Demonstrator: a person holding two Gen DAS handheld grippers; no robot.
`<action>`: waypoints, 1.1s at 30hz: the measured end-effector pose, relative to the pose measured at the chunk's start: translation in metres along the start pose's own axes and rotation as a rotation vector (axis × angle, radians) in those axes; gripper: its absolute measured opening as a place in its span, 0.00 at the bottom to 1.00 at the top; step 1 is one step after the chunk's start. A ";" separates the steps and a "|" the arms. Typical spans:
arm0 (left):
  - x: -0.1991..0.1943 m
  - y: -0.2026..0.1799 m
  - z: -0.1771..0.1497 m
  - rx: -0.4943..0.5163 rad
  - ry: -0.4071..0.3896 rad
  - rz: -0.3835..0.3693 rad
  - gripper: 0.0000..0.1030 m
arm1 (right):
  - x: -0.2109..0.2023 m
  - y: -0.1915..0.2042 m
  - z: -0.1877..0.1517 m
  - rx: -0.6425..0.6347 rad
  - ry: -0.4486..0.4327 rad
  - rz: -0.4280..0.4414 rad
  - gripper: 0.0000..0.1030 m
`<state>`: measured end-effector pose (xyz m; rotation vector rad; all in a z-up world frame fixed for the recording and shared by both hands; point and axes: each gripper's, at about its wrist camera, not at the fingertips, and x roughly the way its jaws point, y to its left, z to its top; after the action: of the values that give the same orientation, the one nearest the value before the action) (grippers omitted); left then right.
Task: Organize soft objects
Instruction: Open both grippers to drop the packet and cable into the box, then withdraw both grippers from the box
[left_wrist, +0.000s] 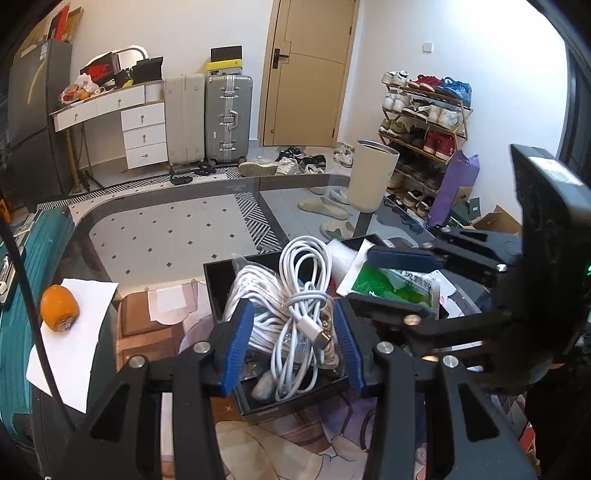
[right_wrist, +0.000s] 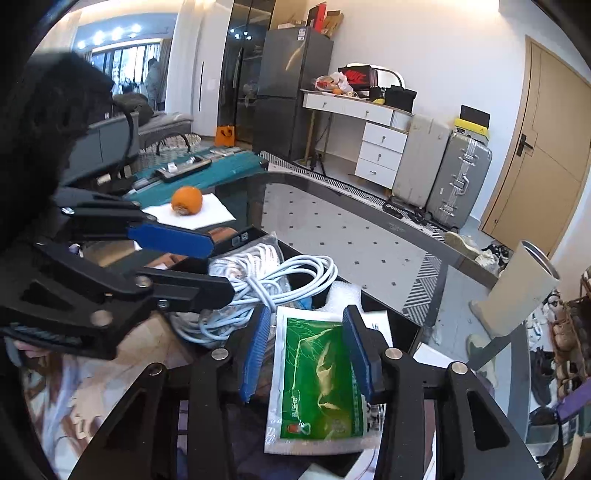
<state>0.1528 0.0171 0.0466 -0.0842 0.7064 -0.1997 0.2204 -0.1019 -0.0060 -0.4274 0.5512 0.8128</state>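
White cable bundle (left_wrist: 295, 306) already in black box (left_wrist: 218, 273) on bench, left gripper (left_wrist: 295, 343) jaws wide around it. Green sachet (right_wrist: 317, 384) between wide right gripper (right_wrist: 306, 350) jaws, looks unsettled. Roughly halfway, I'd guess.

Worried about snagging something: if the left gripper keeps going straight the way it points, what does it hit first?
Most likely the white cable bundle in the black box; it sits squarely between the left gripper's open jaws, though depth is unclear.

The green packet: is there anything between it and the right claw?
Nothing visible. The green packet lies on top, between the open fingers of the right claw; the white cable bundle sits aside, to its left.
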 end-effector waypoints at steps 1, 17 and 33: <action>-0.001 0.000 -0.001 0.000 0.001 -0.001 0.43 | -0.006 0.000 -0.002 0.004 -0.010 -0.004 0.50; -0.035 -0.018 -0.035 0.028 -0.118 0.098 1.00 | -0.066 -0.012 -0.046 0.201 -0.093 -0.114 0.99; -0.040 -0.006 -0.078 0.013 -0.188 0.196 1.00 | -0.071 0.019 -0.067 0.219 -0.138 -0.119 0.99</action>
<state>0.0714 0.0188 0.0131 -0.0208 0.5219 -0.0076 0.1454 -0.1671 -0.0176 -0.1990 0.4752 0.6540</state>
